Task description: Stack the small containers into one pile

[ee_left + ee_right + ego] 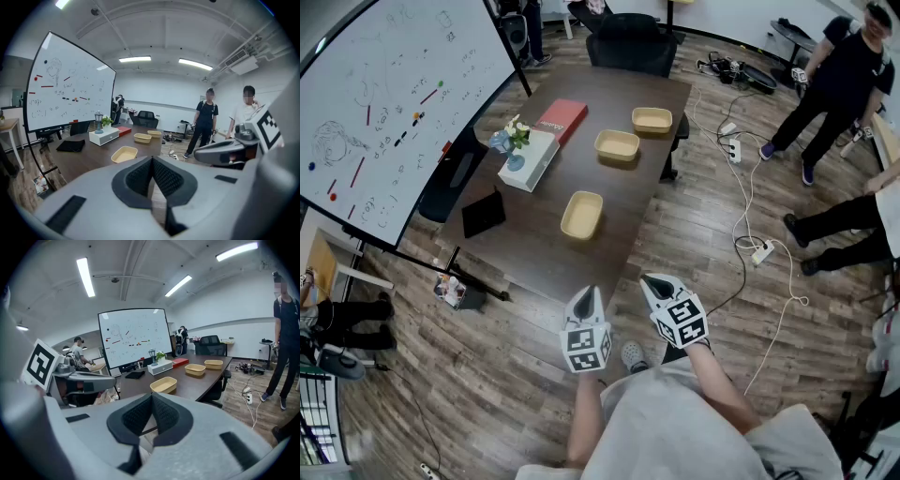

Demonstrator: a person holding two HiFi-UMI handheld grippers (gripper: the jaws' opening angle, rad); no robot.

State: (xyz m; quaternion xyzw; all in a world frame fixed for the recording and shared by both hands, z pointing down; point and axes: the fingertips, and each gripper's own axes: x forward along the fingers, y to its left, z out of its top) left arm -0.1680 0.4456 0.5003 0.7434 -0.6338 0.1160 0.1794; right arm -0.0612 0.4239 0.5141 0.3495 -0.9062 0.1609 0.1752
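Three small tan containers lie apart on the dark table (609, 202): the nearest container (582, 215) (123, 153) (163, 385), a middle container (617, 145) (142, 138) (195, 369) and the farthest container (652, 119) (154, 133) (213, 364). All three are empty and upright. My left gripper (587, 298) (152, 161) and right gripper (655, 281) (152, 397) hover side by side off the table's near end, short of the nearest container. Both have their jaws shut, with nothing between them.
On the table's left stand a white box with a plant (529, 155), a red book (562, 118) and a black cloth (484, 213). A whiteboard (394, 84) on a stand is at left. Office chairs (631, 47), floor cables (750, 202) and people (830, 80) are around.
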